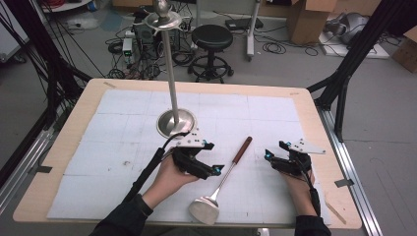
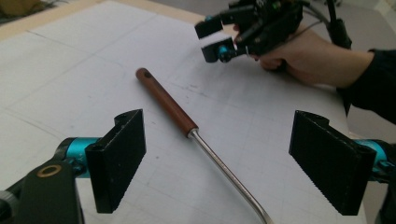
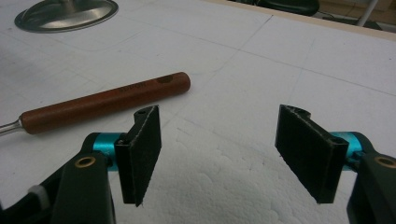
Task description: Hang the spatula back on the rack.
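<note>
A metal spatula (image 1: pixel 227 174) lies flat on the white mat (image 1: pixel 123 147), its brown wooden handle (image 1: pixel 243 149) pointing away and its blade (image 1: pixel 204 210) near the front edge. My left gripper (image 1: pixel 215 158) hovers just left of the shaft, open. In the left gripper view the handle (image 2: pixel 166 100) and steel shaft (image 2: pixel 224 168) run between the wide-apart jaws of my left gripper (image 2: pixel 224 163), ahead of them. My right gripper (image 1: pixel 274 150) stands open to the right of the handle. In its own view my right gripper (image 3: pixel 219 158) holds nothing, and the handle (image 3: pixel 105 102) lies to its left.
A tall metal stand rises from a round base (image 1: pixel 175 123) behind the left gripper, its pole (image 1: pixel 171 73) reaching up to a dish at the top. The base (image 3: pixel 65 14) also sits far left in the right gripper view. A black stool (image 1: pixel 212 37) stands beyond the table.
</note>
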### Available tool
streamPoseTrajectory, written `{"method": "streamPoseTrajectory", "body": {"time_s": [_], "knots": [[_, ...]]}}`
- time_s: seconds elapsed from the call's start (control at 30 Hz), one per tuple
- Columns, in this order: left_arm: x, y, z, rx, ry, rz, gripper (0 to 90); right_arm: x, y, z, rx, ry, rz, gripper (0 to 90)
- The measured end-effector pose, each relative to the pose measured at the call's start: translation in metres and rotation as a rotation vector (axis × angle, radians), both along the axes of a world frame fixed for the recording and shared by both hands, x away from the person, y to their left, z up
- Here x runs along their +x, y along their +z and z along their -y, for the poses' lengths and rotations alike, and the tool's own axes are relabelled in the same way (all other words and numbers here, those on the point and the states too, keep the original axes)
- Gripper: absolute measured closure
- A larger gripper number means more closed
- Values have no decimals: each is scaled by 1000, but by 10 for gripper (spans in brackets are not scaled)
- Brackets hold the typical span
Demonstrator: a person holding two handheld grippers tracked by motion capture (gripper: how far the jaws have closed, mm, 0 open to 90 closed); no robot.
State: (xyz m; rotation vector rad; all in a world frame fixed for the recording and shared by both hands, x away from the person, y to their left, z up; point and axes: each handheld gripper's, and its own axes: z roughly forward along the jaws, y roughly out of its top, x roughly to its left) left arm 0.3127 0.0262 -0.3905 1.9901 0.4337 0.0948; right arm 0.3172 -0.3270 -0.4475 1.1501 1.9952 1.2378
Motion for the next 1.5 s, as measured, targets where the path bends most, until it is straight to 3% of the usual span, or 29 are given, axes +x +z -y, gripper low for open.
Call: {"method": "streamPoseTrajectory", "body": {"time_s": [0.2, 0.4, 0.53, 0.67, 0.97, 1.0, 1.27, 1.5], "knots": [[-2, -14, 23, 66, -33, -15, 212, 0, 0, 0, 2, 1, 0, 308], [-6, -27, 40, 138, -27, -31, 252, 0, 0, 0, 1, 2, 0, 308], [-6, -34, 46, 198, -4, -36, 306, 0, 0, 0, 0, 3, -1, 308], [-4, -39, 47, 233, 6, -55, 352, 0, 0, 0, 2, 4, -1, 308], [-5, -44, 51, 294, 18, -57, 468, 0, 0, 0, 1, 3, -1, 308], [-5, -45, 53, 320, 25, -49, 491, 0, 0, 0, 1, 3, -1, 308], [-9, -45, 60, 380, 78, -44, 588, 0, 0, 0, -1, 3, 3, 308], [-6, -44, 59, 380, 98, -71, 650, 0, 0, 0, 0, 4, 3, 308]]}}
